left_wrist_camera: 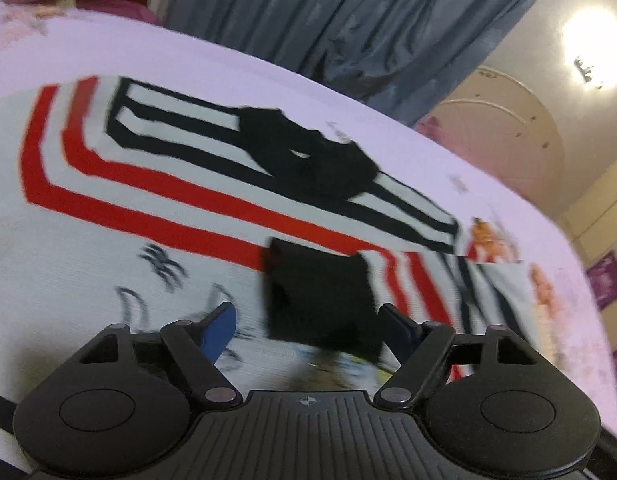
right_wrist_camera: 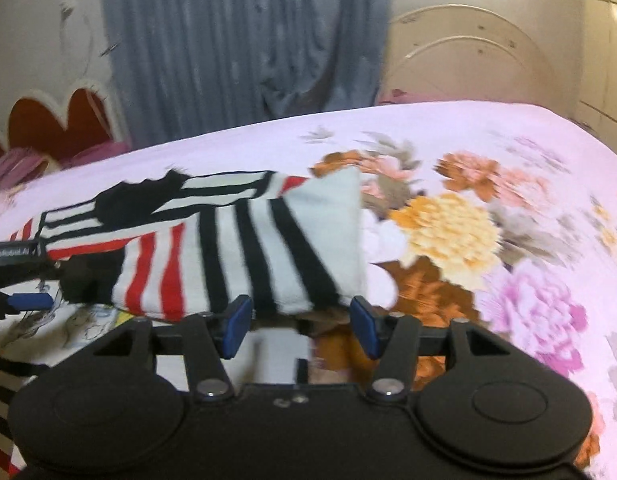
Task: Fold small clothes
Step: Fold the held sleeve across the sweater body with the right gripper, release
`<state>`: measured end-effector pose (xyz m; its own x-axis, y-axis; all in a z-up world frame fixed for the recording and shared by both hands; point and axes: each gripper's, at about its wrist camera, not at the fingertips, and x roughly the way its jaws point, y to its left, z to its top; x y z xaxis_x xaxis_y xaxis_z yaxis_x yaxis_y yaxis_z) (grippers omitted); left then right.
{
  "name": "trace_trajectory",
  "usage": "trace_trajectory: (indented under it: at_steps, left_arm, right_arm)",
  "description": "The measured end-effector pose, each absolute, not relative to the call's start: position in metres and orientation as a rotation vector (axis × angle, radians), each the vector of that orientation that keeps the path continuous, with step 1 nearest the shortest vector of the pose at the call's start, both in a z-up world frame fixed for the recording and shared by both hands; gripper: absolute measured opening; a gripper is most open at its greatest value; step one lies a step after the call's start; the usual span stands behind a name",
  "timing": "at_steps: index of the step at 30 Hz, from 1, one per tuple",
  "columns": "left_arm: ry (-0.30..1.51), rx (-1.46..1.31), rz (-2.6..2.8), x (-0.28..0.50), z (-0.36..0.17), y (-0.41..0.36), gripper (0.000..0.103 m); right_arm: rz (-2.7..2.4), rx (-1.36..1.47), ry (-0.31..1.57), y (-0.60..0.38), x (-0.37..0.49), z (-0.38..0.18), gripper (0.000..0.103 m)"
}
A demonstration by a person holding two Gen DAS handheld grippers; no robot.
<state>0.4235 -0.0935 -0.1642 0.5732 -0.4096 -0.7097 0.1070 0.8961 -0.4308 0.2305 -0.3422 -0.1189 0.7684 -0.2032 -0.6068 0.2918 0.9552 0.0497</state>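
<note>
A small white garment [left_wrist_camera: 156, 216] with red and black stripes and a black collar patch [left_wrist_camera: 308, 160] lies spread on the bed. In the right wrist view its sleeve [right_wrist_camera: 268, 248] is folded over the body. My left gripper [left_wrist_camera: 308, 320] is open above the garment, with a black cuff [left_wrist_camera: 320, 300] lying between its blue fingers [left_wrist_camera: 218, 330]; whether they touch it is unclear. My right gripper [right_wrist_camera: 300, 326] is open just before the folded sleeve's hem. The left gripper also shows at the left edge of the right wrist view [right_wrist_camera: 28, 300].
The bed has a pink floral sheet [right_wrist_camera: 488, 208]. Grey curtains [right_wrist_camera: 244, 48] hang behind it, with a cream headboard [right_wrist_camera: 468, 64] at the right and a red heart-shaped board [right_wrist_camera: 60, 124] at the left. Images are motion-blurred.
</note>
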Motion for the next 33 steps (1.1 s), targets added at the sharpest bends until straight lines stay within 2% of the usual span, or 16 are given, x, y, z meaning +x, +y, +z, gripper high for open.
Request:
trace_trajectory:
  at_steps: [4, 6, 7, 8, 9, 11, 17, 19, 22, 26, 27, 30, 33]
  left_arm:
    - [0.937, -0.379, -0.345, 0.429, -0.171, -0.106, 0.076]
    - [0.918, -0.388, -0.346, 0.431, -0.175, -0.108, 0.059]
    - [0.911, -0.403, -0.35, 0.433, -0.177, -0.106, 0.043]
    - [0.912, -0.417, -0.351, 0.431, -0.179, -0.103, 0.032]
    - [0.913, -0.427, -0.348, 0.431, -0.18, -0.101, 0.03]
    - [0.909, -0.424, -0.352, 0.432, -0.182, -0.1, 0.011]
    - [0.849, -0.466, -0.368, 0.427, -0.167, -0.087, 0.009]
    - [0.797, -0.494, -0.356, 0.426, -0.153, -0.075, 0.009]
    - [0.736, -0.504, -0.309, 0.425, -0.137, -0.05, 0.009]
    - [0.74, -0.48, -0.197, 0.431, -0.146, -0.017, 0.009]
    - [0.749, -0.475, -0.174, 0.433, -0.152, -0.013, 0.009]
    - [0.761, -0.445, -0.134, 0.439, -0.166, -0.013, 0.009]
    - [0.781, -0.42, -0.12, 0.445, -0.175, -0.02, 0.009]
  right_arm:
    - [-0.274, 0.141, 0.655, -0.346, 0.233, -0.125, 0.057]
    - [-0.281, 0.135, 0.666, -0.347, 0.234, -0.127, 0.057]
    - [-0.288, 0.132, 0.673, -0.348, 0.235, -0.129, 0.057]
    - [-0.295, 0.133, 0.682, -0.349, 0.236, -0.131, 0.057]
    - [-0.3, 0.138, 0.688, -0.351, 0.236, -0.133, 0.057]
    - [-0.304, 0.142, 0.709, -0.353, 0.24, -0.138, 0.057]
    - [-0.289, 0.162, 0.728, -0.351, 0.253, -0.145, 0.054]
    - [-0.276, 0.155, 0.729, -0.347, 0.258, -0.145, 0.043]
    - [-0.254, 0.129, 0.722, -0.338, 0.265, -0.143, 0.042]
    - [-0.228, 0.107, 0.719, -0.328, 0.276, -0.142, 0.041]
    - [-0.224, 0.102, 0.722, -0.326, 0.278, -0.143, 0.039]
    - [-0.239, 0.082, 0.728, -0.322, 0.283, -0.146, 0.024]
    - [-0.253, 0.099, 0.741, -0.329, 0.282, -0.15, 0.018]
